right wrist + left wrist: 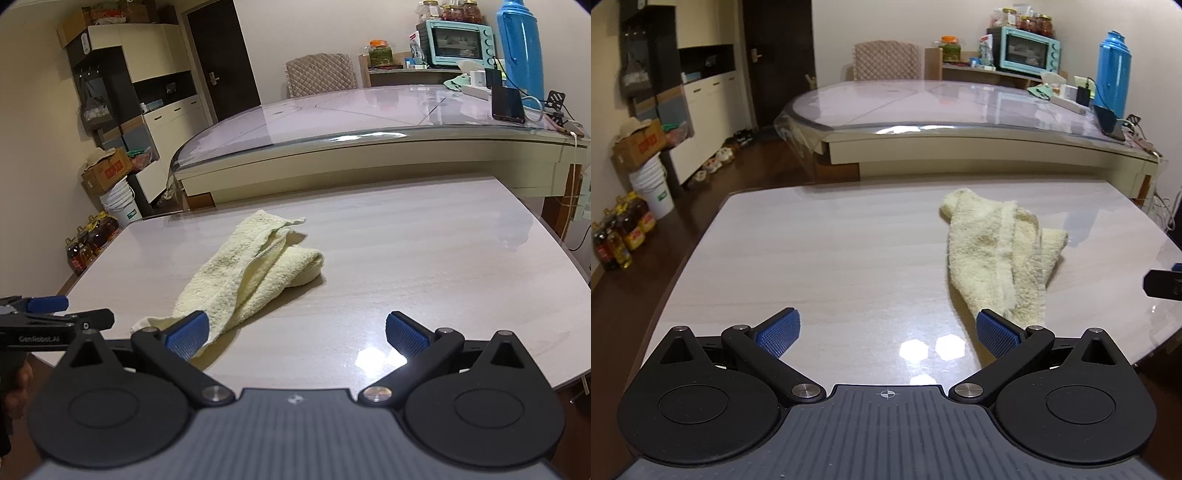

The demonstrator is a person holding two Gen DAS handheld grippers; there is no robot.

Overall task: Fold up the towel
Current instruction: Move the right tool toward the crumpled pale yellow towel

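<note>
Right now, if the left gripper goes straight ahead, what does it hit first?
Probably nothing: the left gripper, open, points along bare table. The towel lies right of that line, near its right finger. Depth is unclear.

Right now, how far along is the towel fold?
Nothing looks done: the towel lies bunched in a loose, crumpled strip on the table. In hand: nothing, since both the left tongs and right tongs are open above the near end. Left: grasp, spread flat, then every fold.
</note>
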